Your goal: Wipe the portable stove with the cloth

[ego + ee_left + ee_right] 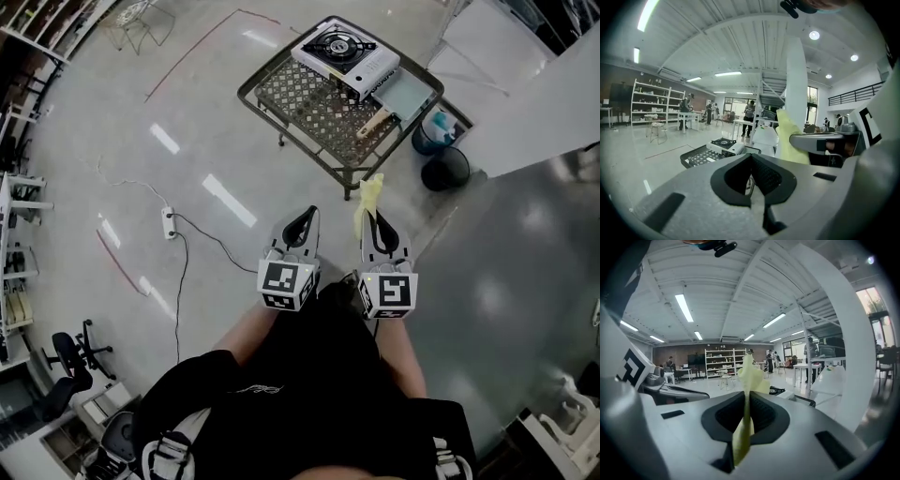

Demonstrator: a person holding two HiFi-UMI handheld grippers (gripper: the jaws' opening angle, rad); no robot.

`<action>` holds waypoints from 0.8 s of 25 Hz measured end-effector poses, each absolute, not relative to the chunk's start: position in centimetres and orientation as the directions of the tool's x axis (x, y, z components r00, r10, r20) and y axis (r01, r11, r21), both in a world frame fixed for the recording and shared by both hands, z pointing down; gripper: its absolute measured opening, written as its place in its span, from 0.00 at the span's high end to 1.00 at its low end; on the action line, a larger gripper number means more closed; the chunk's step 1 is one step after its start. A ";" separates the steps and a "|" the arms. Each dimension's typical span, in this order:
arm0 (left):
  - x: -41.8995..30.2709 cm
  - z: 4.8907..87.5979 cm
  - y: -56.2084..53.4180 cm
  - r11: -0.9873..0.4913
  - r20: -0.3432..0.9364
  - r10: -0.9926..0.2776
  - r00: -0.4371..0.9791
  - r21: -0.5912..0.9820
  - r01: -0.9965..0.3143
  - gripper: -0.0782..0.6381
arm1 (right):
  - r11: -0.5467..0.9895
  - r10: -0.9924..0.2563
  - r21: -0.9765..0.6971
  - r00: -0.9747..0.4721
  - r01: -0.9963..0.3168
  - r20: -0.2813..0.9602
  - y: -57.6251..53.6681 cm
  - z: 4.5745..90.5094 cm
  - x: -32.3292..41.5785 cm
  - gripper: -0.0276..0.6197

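The white portable stove [345,56] with its black burner stands on the far end of a low mesh table [309,103]; it shows small in the left gripper view [723,145]. A pale yellow cloth [368,199] is pinched in my right gripper [377,223], which is shut on it; in the right gripper view the cloth [747,394] stands up between the closed jaws. My left gripper [302,221] is shut with nothing in it [751,157]. Both grippers hang side by side above the floor, well short of the table.
A grey tray [405,94] and a wooden-handled tool [373,122] lie on the table beside the stove. Two buckets [441,155] stand right of the table. A power strip [169,222] with cables lies on the floor at left. People and shelves are far off in the hall.
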State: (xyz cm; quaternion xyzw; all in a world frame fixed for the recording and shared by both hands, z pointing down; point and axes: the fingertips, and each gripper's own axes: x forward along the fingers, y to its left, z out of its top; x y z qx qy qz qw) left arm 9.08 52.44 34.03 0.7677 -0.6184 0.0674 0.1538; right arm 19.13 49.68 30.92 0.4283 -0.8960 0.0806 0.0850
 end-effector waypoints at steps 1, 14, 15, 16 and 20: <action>8.2 34.4 52.0 -0.186 0.299 -0.927 0.228 0.162 -0.969 0.87 | 0.619 -0.755 -0.060 -0.615 -0.783 0.229 49.0 31.1 18.4 0.93; -5.2 33.6 42.8 -0.236 0.244 -0.926 0.289 0.223 -0.946 0.87 | 0.618 -0.766 0.035 -0.590 -0.786 0.255 40.5 30.5 5.2 0.93; -5.8 33.8 42.2 -0.241 0.248 -0.923 0.296 0.229 -0.943 0.87 | 0.612 -0.770 0.039 -0.584 -0.790 0.256 39.9 30.5 4.6 0.93; -6.2 33.9 41.7 -0.244 0.251 -0.920 0.302 0.236 -0.941 0.87 | 0.609 -0.773 0.043 -0.579 -0.792 0.259 39.4 30.5 4.2 0.93; -6.7 34.7 39.6 -0.255 0.257 -0.911 0.323 0.264 -0.930 0.87 | 0.600 -0.776 0.057 -0.563 -0.798 0.284 37.3 31.0 3.7 0.93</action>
